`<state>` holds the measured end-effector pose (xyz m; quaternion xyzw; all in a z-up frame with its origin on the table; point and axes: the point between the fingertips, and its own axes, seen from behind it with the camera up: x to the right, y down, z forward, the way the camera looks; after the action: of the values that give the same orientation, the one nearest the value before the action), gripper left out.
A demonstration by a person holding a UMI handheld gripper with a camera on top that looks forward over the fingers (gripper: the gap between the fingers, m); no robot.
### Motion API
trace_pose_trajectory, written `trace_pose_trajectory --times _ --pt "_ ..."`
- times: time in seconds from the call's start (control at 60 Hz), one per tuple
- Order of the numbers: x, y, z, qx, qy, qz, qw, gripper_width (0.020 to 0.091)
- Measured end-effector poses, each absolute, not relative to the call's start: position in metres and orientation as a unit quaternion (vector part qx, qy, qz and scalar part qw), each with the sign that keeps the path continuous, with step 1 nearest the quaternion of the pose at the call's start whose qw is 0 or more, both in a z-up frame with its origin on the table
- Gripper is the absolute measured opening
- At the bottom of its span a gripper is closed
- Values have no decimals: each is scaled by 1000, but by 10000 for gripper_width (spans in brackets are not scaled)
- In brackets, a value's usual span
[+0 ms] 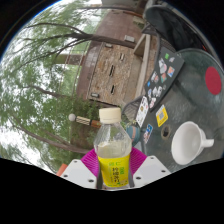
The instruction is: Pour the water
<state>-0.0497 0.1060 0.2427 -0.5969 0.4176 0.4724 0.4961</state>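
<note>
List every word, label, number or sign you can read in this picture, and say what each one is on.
No text can be read.
Bottle, held between the tool's pads: its yellow-green label has print, too small to read.
Stickers on the grey surface beyond the bottle: coloured designs, too blurred to read.
Red disc beyond the cup: no text shows.
Cup: plain white, no markings.
</note>
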Motion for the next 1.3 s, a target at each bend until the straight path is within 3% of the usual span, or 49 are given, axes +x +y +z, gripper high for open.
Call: trace_pose_trajectory --times 0.1,0.183,0.3,0.45,0.567,0.667,0.817,0.85,0.917,0.933,1.3 --pt "46 95 269 -693 218 210 655 378" --pt "110 77 266 -720 71 66 687 377" --pt "181 69 193 -749 2 37 661 376" --pt "241 69 74 -789 -35 60 610 385" --pt "238 64 22 -801 -66 84 589 406" --pt "244 59 29 -780 -60 104 615 411" --pt "238 63 26 -790 -71 101 601 533" --pt "242 58 13 -808 -65 91 579 606" --pt "239 44 2 -829 -65 73 551 842" --pt "240 41 1 -831 -63 67 548 863" --pt "180 -100 32 -855 117 24 505 849"
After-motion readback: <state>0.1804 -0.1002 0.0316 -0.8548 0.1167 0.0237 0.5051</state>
